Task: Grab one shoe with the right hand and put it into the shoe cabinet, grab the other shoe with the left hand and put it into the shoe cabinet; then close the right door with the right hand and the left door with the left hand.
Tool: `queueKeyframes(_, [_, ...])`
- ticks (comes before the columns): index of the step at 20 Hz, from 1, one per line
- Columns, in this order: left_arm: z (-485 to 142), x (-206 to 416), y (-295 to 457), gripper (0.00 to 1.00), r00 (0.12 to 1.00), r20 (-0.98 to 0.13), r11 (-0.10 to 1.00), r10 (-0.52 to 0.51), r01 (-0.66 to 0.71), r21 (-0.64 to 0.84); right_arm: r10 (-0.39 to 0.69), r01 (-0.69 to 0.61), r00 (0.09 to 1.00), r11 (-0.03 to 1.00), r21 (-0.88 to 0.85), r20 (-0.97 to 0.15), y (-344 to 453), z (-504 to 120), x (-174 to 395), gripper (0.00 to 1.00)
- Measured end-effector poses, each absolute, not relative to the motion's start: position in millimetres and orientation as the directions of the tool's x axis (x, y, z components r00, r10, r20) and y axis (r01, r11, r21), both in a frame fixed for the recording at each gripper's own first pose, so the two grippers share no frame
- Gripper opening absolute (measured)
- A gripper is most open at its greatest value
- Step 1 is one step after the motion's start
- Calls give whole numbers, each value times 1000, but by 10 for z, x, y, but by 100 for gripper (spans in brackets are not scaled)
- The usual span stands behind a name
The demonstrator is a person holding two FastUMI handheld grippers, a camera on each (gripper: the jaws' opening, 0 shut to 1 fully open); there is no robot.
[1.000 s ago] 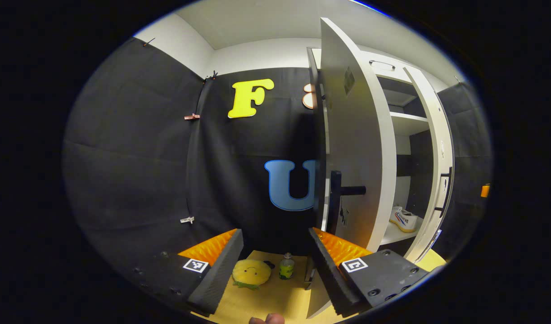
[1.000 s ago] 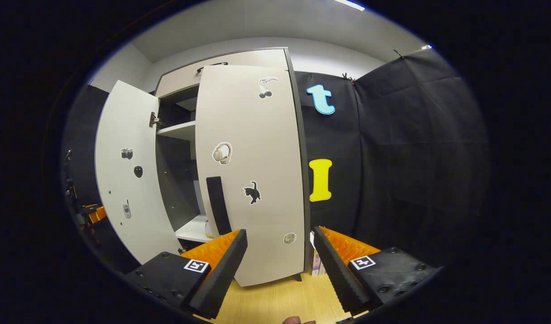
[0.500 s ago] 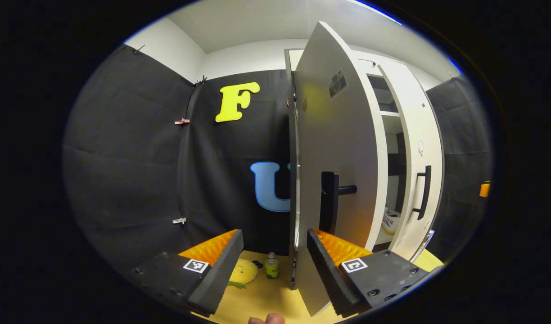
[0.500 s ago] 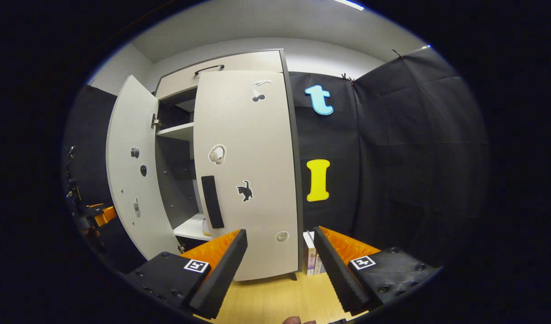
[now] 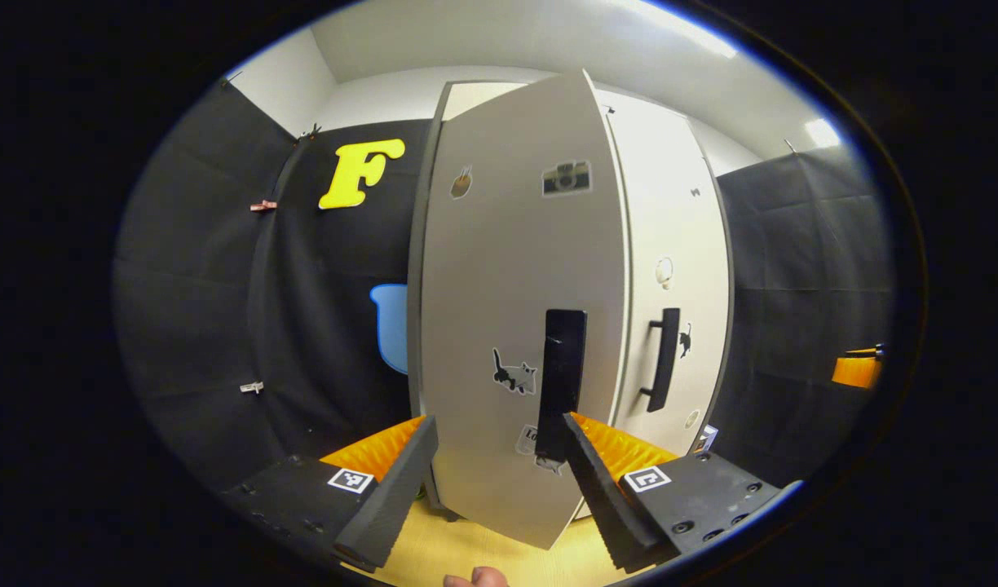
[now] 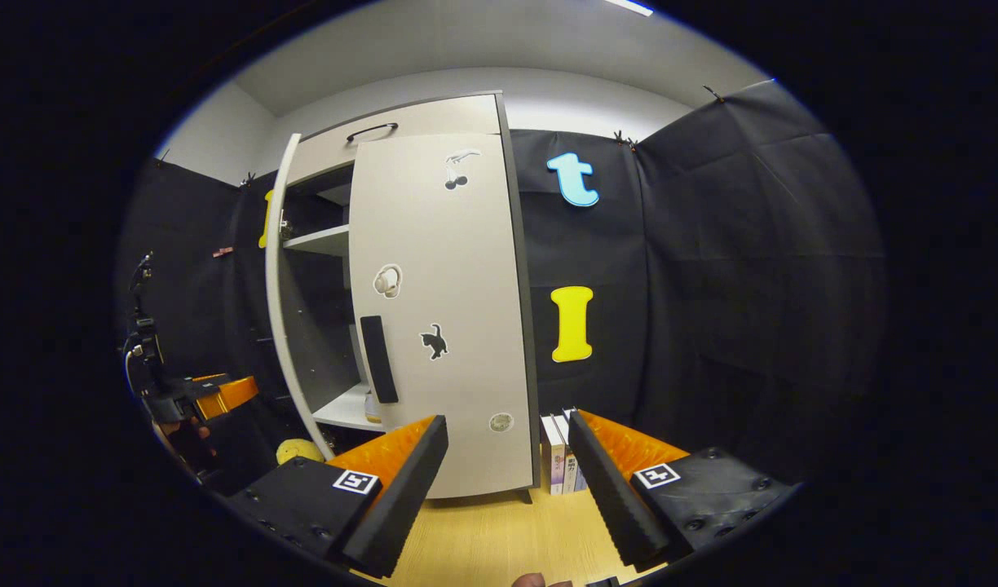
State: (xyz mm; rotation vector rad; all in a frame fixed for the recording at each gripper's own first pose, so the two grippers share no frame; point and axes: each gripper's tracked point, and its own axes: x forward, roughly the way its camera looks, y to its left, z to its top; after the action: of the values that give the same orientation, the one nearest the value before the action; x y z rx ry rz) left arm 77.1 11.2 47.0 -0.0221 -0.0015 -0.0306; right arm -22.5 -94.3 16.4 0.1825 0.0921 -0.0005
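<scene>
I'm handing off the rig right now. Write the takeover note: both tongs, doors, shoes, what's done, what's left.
Left tongs: open, empty, at the left door, near its handle.
Right tongs: open, empty, facing the right door.
Right door looks shut. Left door stands part open; the shelf shows through the gap.
One shoe just shows on that shelf; I can't see a second.
Left: push the left door shut.
</scene>
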Motion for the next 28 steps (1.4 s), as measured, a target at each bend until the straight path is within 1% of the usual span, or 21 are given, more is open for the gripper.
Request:
queueKeyframes(5, [438,595,-39,95,999,-13,998,-42,41,-44,17,1,995,982,188,-93,-910,139,-310,98])
queueKeyframes(11, [385,431,39,94,999,-38,998,-34,32,-50,29,-12,996,983,183,-89,-790,142,-360,98])
queueKeyframes(14, [375,335,79,96,998,-46,999,-31,30,-38,22,-8,996,986,165,-86,-737,161,-370,98])
queueKeyframes(18, [409,215,131,96,999,-37,999,-37,37,-22,-7,21,995,990,137,-96,-684,133,-409,98])
queueKeyframes(28, [433,64,162,95,998,-22,998,-62,62,4,-7,22,995,988,154,-97,-503,145,-499,98])
